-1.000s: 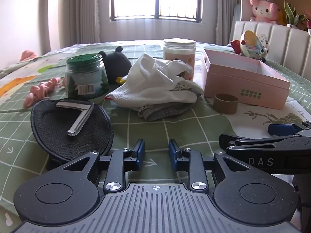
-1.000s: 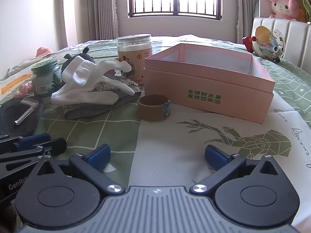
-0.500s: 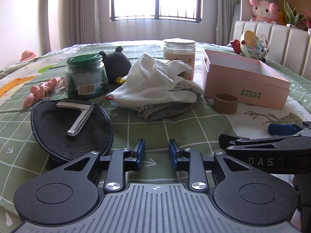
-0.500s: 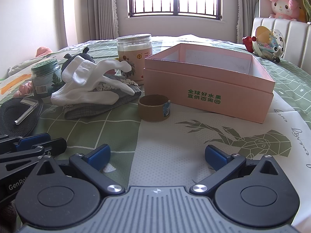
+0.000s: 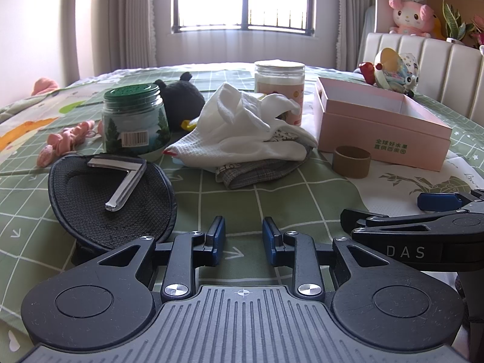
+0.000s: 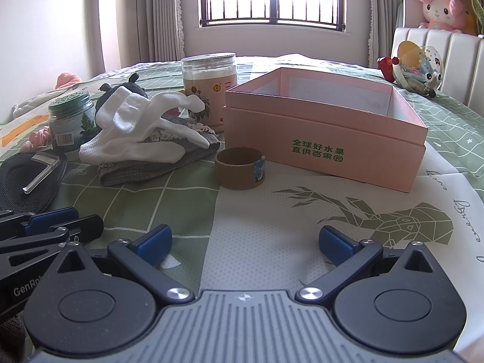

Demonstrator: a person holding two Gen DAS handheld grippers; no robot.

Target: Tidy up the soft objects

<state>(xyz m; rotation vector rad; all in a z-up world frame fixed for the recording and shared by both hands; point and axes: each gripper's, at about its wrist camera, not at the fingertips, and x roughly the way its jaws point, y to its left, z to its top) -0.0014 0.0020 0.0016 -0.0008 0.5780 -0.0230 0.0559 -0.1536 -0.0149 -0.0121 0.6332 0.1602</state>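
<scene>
Nothing grabbed yet, both tools just parked low in frame. Left gripper (image 5: 240,236) with jaws a little apart and nothing between them; right gripper (image 6: 245,243) spread wide, also empty. White sock pile (image 5: 242,130) sitting centre of the left view, dead ahead and up-frame from the left fingers, heaped on a grey folded cloth (image 5: 257,172), long axis running roughly left to right across the frame. In the right view, same pile at middle left, so probably closer to the left tool. Pink box (image 6: 326,139) open-topped at centre right, looks empty from what shows of the inside. Cardboard ring (image 6: 240,168) just beside its front wall. Green-lidded jar (image 5: 134,124) and black plush (image 5: 181,99) behind, both lidded jars shut.
</scene>
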